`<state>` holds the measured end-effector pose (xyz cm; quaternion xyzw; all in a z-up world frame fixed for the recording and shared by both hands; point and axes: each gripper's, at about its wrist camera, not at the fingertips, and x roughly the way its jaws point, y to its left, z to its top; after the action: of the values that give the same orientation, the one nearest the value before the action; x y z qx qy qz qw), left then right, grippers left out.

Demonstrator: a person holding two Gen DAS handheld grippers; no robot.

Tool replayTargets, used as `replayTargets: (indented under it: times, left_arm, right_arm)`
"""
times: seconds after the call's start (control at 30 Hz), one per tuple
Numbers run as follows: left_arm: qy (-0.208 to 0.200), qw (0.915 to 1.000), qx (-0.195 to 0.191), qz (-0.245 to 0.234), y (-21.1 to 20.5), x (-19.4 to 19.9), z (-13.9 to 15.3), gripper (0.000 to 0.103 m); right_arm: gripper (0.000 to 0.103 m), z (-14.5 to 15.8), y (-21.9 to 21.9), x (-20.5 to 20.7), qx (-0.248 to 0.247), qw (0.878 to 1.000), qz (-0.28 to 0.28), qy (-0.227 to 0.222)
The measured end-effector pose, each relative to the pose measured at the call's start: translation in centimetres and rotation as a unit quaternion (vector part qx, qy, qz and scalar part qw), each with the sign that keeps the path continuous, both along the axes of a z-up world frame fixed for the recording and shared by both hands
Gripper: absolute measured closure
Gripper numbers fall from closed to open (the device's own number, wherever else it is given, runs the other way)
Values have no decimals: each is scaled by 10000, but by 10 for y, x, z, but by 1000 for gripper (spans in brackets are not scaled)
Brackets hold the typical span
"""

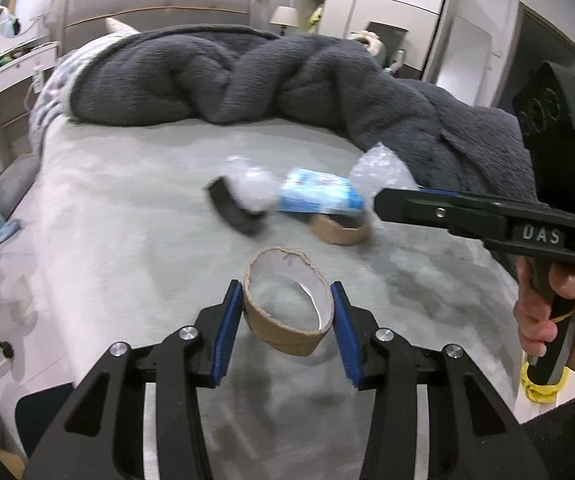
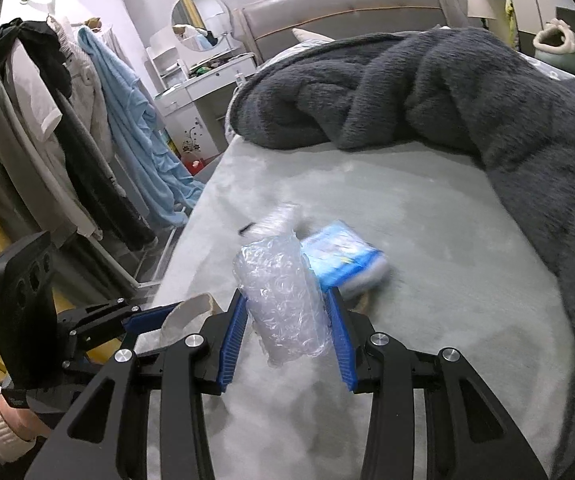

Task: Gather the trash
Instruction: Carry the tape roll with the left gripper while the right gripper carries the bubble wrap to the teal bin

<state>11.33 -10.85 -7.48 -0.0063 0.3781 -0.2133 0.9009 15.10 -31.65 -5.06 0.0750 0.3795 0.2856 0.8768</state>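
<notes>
A brown cardboard tape ring [image 1: 283, 336] hangs just above the pale bed sheet [image 1: 127, 208], and my left gripper [image 1: 286, 286] is shut on it, blue pads pressing both sides. My right gripper [image 2: 288, 294] is shut on a crumpled wad of clear bubble plastic [image 2: 283, 300]; in the left wrist view it reaches in from the right [image 1: 381, 200]. On the sheet lie a blue-and-white packet [image 1: 319, 196], a second cardboard ring [image 1: 341, 230] partly under it, and a blurred black piece with white plastic [image 1: 243, 204]. The right wrist view also shows the packet [image 2: 343, 256].
A thick dark grey blanket [image 1: 255, 76] is heaped across the far half and right side of the bed. The padded headboard [image 2: 339, 12] stands behind. A clothes rack with hanging garments [image 2: 67, 120] runs along the bed's left edge. A person's hand [image 1: 555, 320] holds the right gripper's handle.
</notes>
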Motion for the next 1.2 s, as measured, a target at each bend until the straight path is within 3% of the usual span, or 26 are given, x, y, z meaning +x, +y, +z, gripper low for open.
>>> replayTargets:
  times: [0.53, 1.2]
  left_arm:
    - [208, 9965, 240, 777, 95, -8, 0, 56]
    - [1388, 9777, 361, 1531, 206, -19, -51, 56]
  right_arm:
    - [62, 10, 88, 2, -165, 9984, 524, -89]
    - [62, -1, 215, -17, -562, 9885, 1397, 103]
